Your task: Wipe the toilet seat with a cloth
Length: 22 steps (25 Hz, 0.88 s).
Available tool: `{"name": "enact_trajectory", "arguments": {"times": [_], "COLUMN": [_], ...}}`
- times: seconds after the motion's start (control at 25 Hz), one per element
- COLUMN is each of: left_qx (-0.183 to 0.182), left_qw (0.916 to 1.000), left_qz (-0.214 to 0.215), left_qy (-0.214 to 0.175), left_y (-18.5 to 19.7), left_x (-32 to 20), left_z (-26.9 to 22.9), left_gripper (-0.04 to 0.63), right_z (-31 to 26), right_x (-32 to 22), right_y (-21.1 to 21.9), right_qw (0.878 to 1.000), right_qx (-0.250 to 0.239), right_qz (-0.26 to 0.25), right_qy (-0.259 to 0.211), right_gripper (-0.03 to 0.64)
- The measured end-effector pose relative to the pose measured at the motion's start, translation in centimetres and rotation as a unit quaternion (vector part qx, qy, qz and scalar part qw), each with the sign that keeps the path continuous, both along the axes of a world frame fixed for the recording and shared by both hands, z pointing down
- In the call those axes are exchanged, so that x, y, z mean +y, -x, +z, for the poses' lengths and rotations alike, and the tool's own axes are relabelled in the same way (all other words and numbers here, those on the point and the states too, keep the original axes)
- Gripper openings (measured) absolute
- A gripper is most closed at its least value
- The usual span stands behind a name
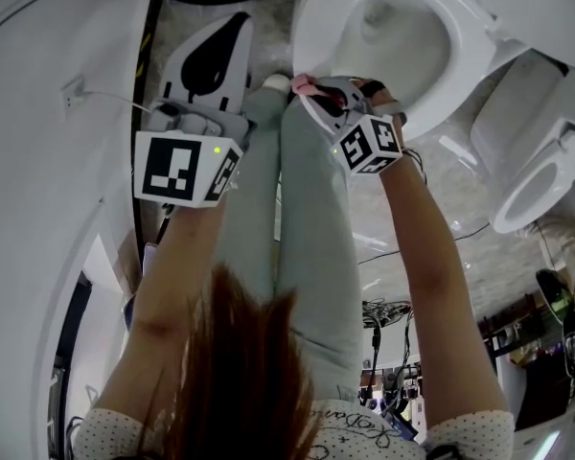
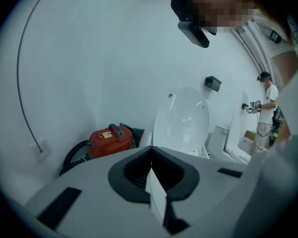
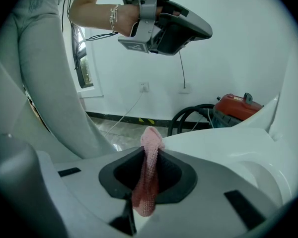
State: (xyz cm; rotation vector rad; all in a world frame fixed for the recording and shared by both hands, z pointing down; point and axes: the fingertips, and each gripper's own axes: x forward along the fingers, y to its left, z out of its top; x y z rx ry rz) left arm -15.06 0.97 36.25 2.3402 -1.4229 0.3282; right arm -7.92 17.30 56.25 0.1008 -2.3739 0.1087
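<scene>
In the head view the white toilet seat (image 1: pixel 314 22) rings the bowl at the top. My right gripper (image 1: pixel 305 88) is at the seat's near edge, shut on a pink knitted cloth (image 1: pixel 300 83). In the right gripper view the cloth (image 3: pixel 148 177) stands pinched between the jaws, its top just left of the seat rim (image 3: pixel 223 143). My left gripper (image 1: pixel 235 22) hangs over the floor left of the bowl, shut, with nothing in it. The left gripper view has the jaws (image 2: pixel 151 151) pressed together and the raised toilet lid (image 2: pixel 181 120) beyond them.
A red vacuum cleaner (image 2: pixel 109 140) with a black hose (image 3: pixel 188 115) sits against the white wall. A second toilet (image 1: pixel 546 171) stands to the right. The person's legs (image 1: pixel 307 238) are between the grippers. Cables lie on the floor, and another person (image 2: pixel 265 110) stands far off.
</scene>
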Motion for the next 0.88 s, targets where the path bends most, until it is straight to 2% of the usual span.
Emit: {"name": "enact_trajectory", "arguments": {"times": [0.88], "left_qx": [-0.003], "left_qw": [0.9998], "left_qz": [-0.016], "left_qy": [0.010], "left_y": [0.9], "left_x": [-2.5], "left_z": [0.6], "left_gripper": [0.005], "right_z": [-0.1], "right_x": [-2.9], "right_y": [1.1], "right_qw": [1.000], "right_qx": [-0.021], "right_qz": [-0.021], "right_qy": [0.000], "right_gripper": [0.057]}}
